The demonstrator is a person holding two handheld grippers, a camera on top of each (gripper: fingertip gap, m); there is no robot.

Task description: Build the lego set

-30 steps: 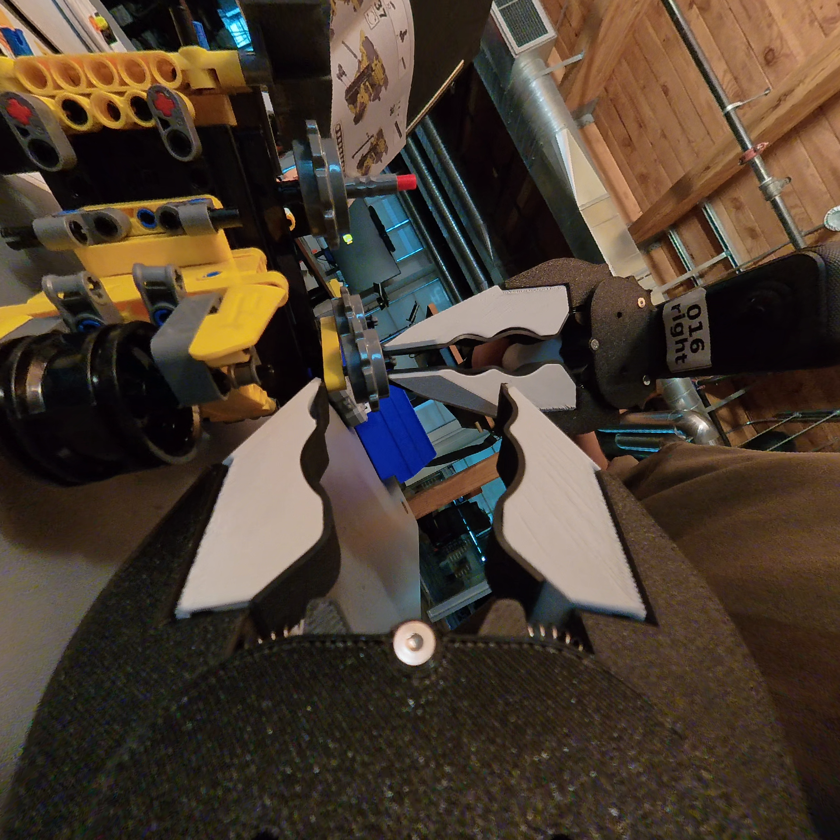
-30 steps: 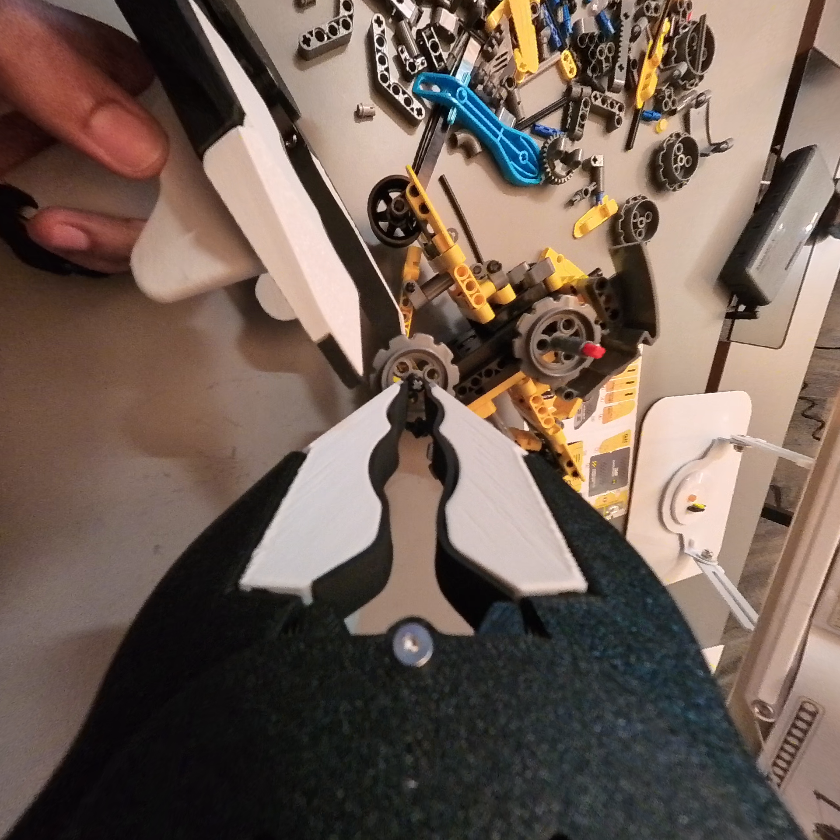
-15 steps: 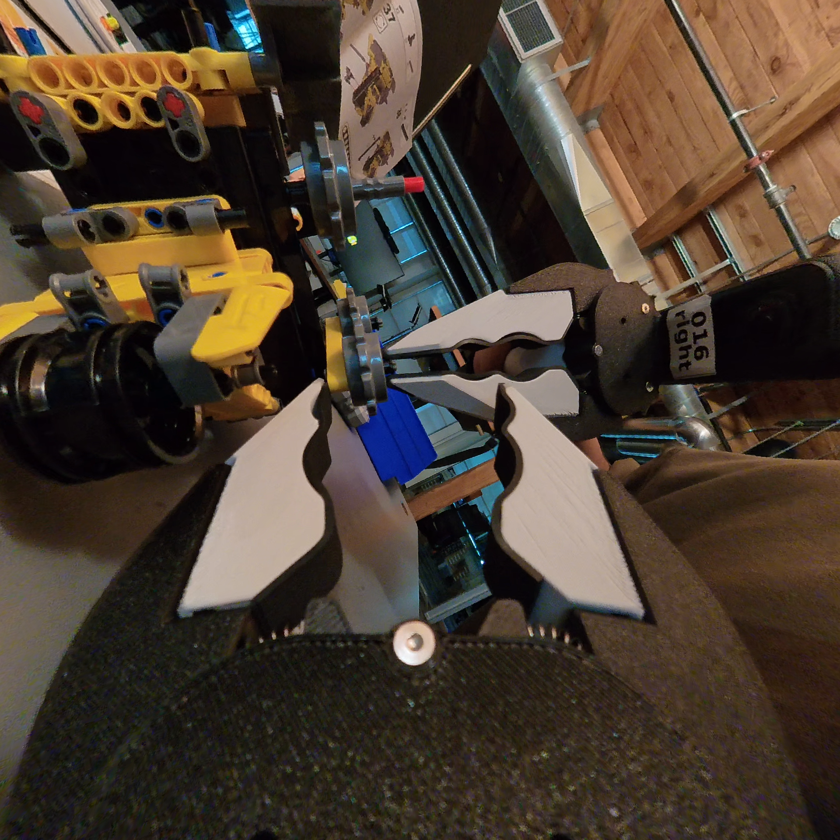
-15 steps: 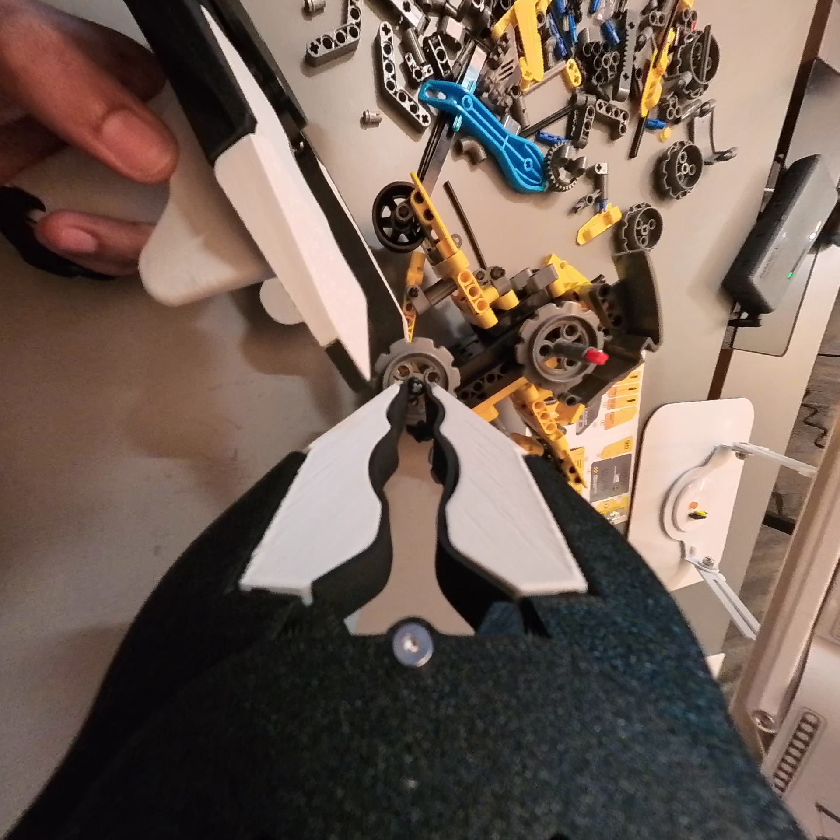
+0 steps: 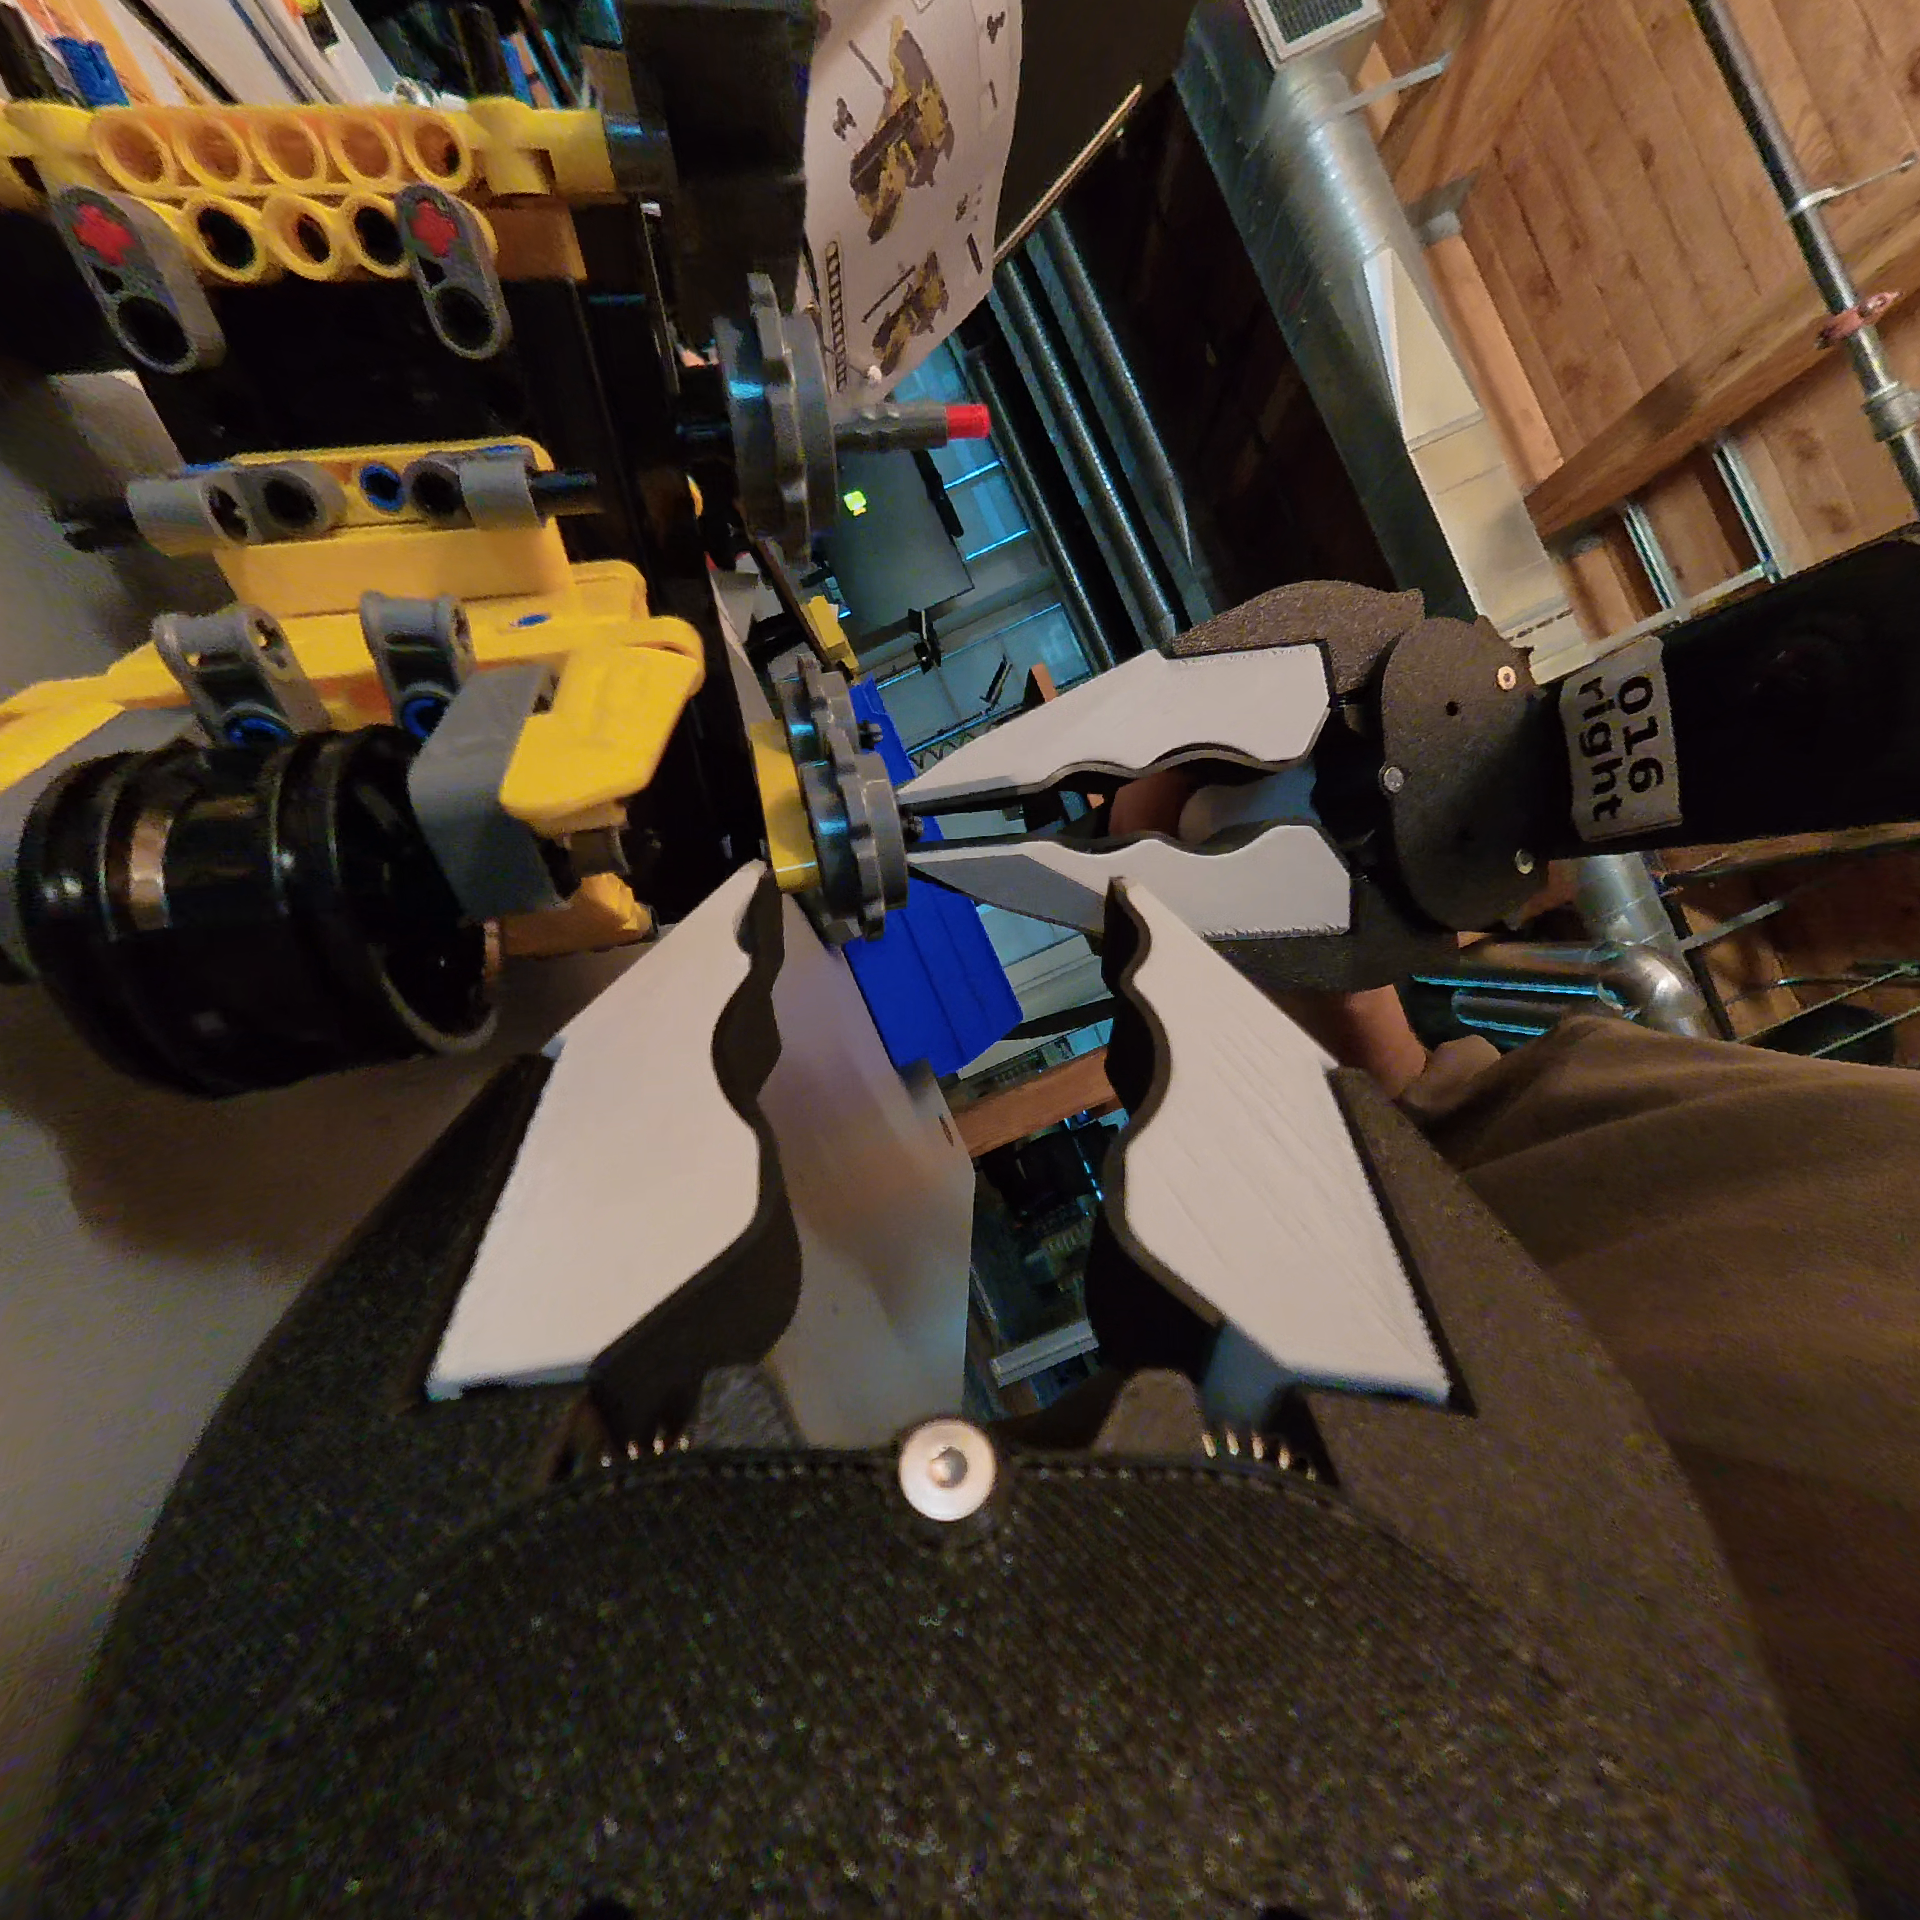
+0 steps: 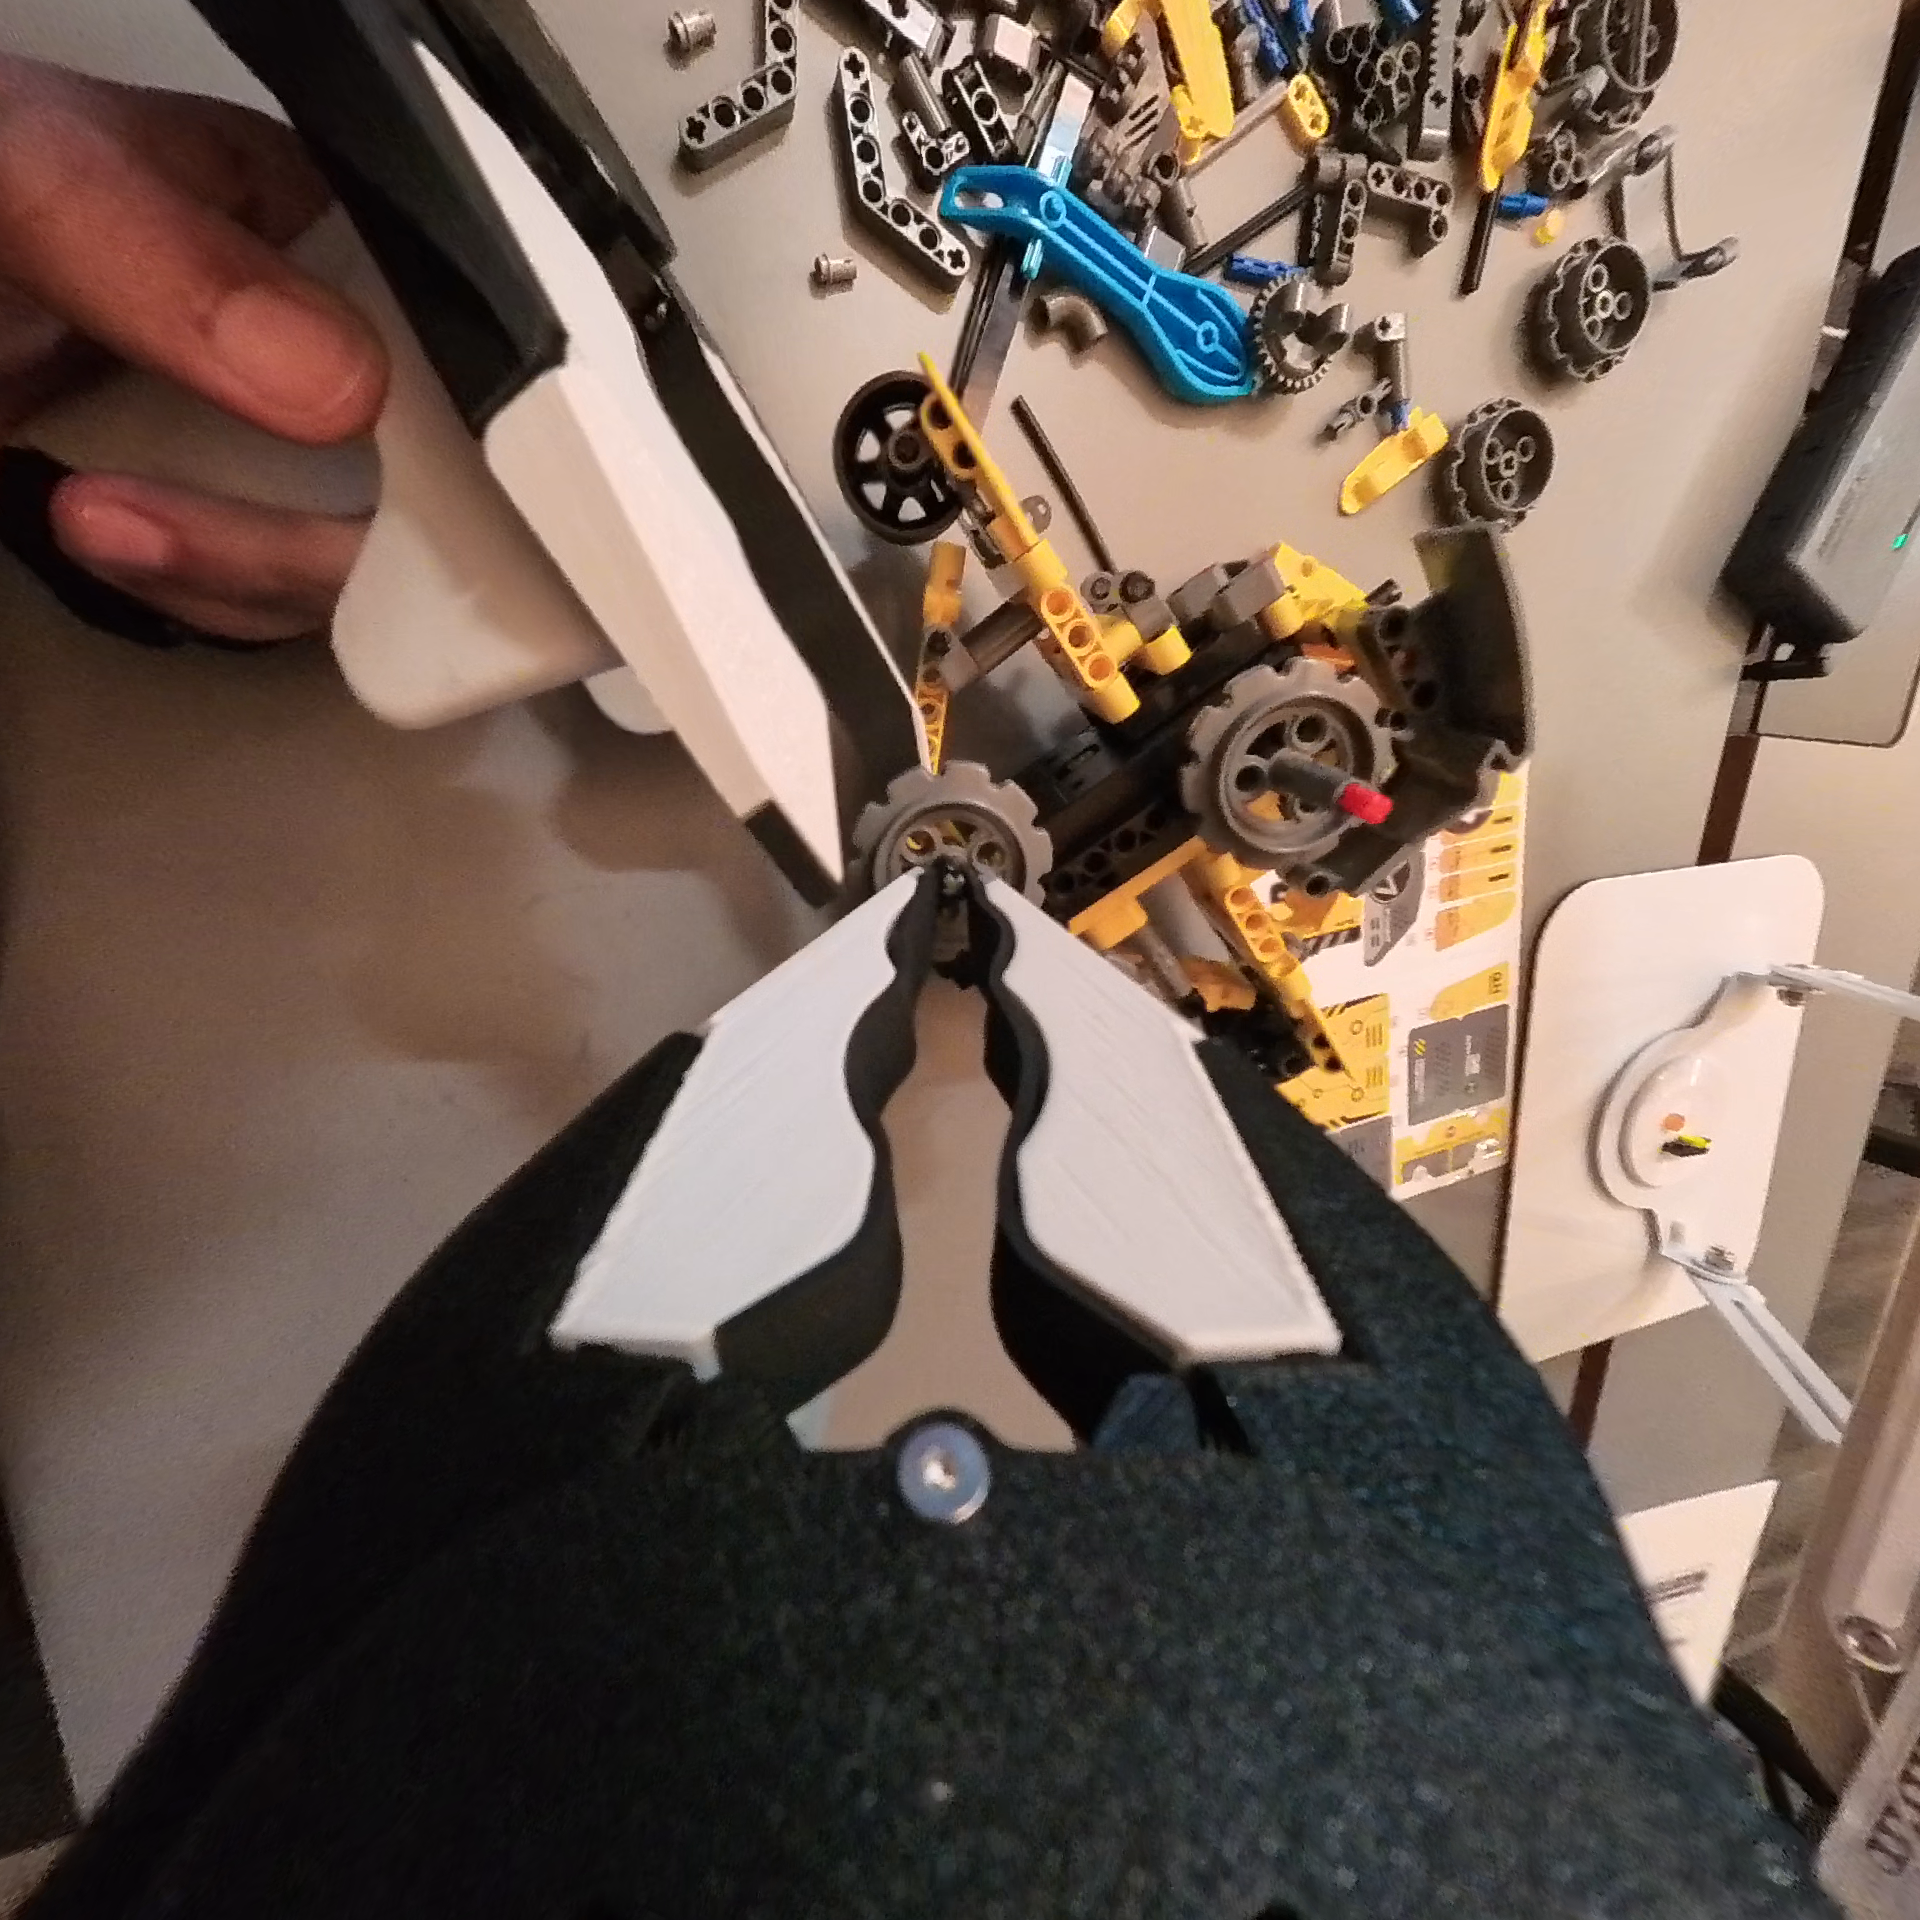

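Your right gripper (image 6: 951, 883) has its fingers pinched together on a small dark pin at the hub of the near grey toothed wheel (image 6: 951, 836); in the left wrist view they meet the wheel's face from the right. That wheel sits at the near corner of the yellow-and-black toy vehicle (image 6: 1195, 727), which lies on the grey counter (image 6: 260, 987).

Your left gripper (image 5: 935, 904) has its fingers apart around nothing; the left fingertip (image 5: 743, 904) rests just beside the wheel's rim and the vehicle's yellow frame.

Risk, as a judgement: the pinch is at the very fingertips on a thin part, so any sideways twist could let the pin slip out. The open left gripper only braces the vehicle and does not clamp it, so a push along the axle could slide or tip the vehicle.

Pose: the right gripper points straight at the hub, the left comes in crosswise to it, and a hand (image 6: 156, 343) grips the left handle.

Farther off stand a second toothed wheel (image 6: 1294, 769) with a red-tipped axle (image 6: 1340, 795), a sticker sheet (image 6: 1403, 1039), then a blue tool (image 6: 1101, 270) among loose parts (image 6: 1351, 125).
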